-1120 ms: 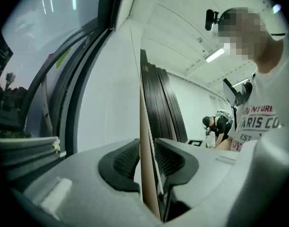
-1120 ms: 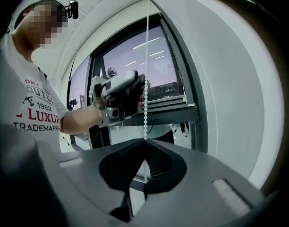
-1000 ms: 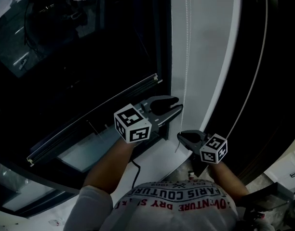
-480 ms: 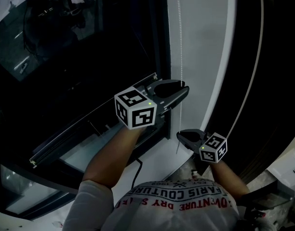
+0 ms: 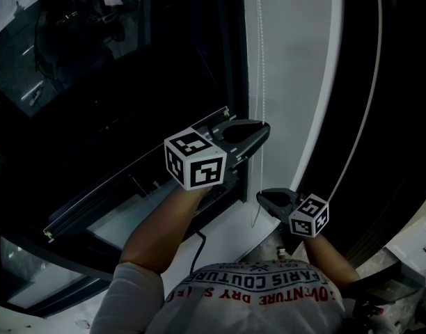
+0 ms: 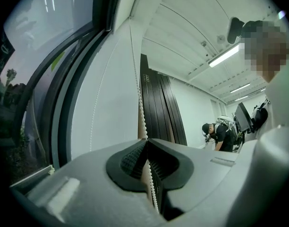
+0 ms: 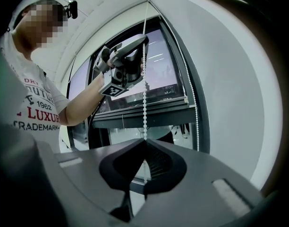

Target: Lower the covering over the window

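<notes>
A white bead chain [image 5: 262,61] hangs down the pale strip beside the dark window. My left gripper [image 5: 265,127] holds level at the chain; its jaws have just been closing and now pinch the beads [image 6: 137,79] between the ribbed pads. Lower down, my right gripper [image 5: 259,197] is shut on the same chain [image 7: 144,79]. In the right gripper view the left gripper [image 7: 143,39] shows above on that strand. The blind's bottom rail [image 5: 136,165] runs slanted across the glass, partway down. A second strand [image 6: 95,108] hangs free to the left.
A white wall strip [image 5: 296,61] stands right of the chain, with dark vertical panels [image 5: 366,117] beyond it. A white sill [image 5: 227,232] lies below the grippers. In the left gripper view a person [image 6: 220,134] bends over far off in the room.
My left gripper rose along the chain with its jaws open, then closed on the beads. The right gripper stayed in place, shut on the chain.
</notes>
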Demonstrator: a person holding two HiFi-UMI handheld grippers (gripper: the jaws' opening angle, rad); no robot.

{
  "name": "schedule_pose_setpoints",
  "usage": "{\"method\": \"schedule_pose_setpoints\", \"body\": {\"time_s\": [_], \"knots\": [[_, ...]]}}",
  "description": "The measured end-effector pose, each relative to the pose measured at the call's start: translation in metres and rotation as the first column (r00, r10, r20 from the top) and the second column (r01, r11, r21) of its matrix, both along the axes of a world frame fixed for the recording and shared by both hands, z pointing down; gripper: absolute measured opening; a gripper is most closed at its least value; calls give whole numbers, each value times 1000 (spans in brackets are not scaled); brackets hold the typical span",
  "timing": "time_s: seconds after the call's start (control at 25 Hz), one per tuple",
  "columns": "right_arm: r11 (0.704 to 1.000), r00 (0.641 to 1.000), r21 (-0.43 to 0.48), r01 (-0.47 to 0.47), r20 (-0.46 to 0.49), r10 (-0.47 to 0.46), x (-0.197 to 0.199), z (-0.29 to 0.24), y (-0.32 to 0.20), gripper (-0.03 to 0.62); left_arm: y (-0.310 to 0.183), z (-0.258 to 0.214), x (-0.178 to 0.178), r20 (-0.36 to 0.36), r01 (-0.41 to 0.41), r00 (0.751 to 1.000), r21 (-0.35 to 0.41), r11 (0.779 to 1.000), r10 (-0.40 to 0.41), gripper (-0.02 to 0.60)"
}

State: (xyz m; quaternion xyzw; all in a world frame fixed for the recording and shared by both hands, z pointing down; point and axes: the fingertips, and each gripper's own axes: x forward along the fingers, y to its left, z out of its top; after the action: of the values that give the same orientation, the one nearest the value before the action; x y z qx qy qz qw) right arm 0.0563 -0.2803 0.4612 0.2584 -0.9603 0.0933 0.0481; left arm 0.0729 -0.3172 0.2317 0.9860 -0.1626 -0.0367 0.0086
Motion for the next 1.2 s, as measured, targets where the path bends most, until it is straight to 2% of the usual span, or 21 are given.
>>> {"method": "schedule_pose_setpoints", "body": {"time_s": [0.08, 0.2, 0.36, 0.56, 0.72, 1.0, 1.2], "knots": [[1000, 1000, -16, 6, 8, -6, -2, 3, 1, 8, -1, 3, -3, -2, 4, 1000, -7, 1000, -4, 6], [999, 999, -42, 9, -31, -11, -5, 20, 4, 8, 0, 20, -3, 37, 6, 999, -13, 1000, -6, 6], [994, 1000, -112, 2, -1, -2, -5, 42, 6, 8, 0, 42, -6, 14, 8, 1000, -48, 999, -7, 6], [985, 992, -174, 1, -121, -23, -8, 91, 17, 8, 3, 94, -4, 118, 28, 993, -66, 997, -20, 6], [959, 997, -285, 10, -65, -30, -12, 121, 26, 8, 0, 129, -4, 131, 42, 991, -113, 993, -27, 8], [941, 992, -334, -42, -123, 1, -4, 157, 29, 8, 3, 165, -7, 151, 64, 988, -136, 989, -43, 8], [934, 982, -352, -63, -186, -3, -1, 183, 37, 9, 7, 193, -8, 204, 80, 978, -137, 987, -51, 8]]}}
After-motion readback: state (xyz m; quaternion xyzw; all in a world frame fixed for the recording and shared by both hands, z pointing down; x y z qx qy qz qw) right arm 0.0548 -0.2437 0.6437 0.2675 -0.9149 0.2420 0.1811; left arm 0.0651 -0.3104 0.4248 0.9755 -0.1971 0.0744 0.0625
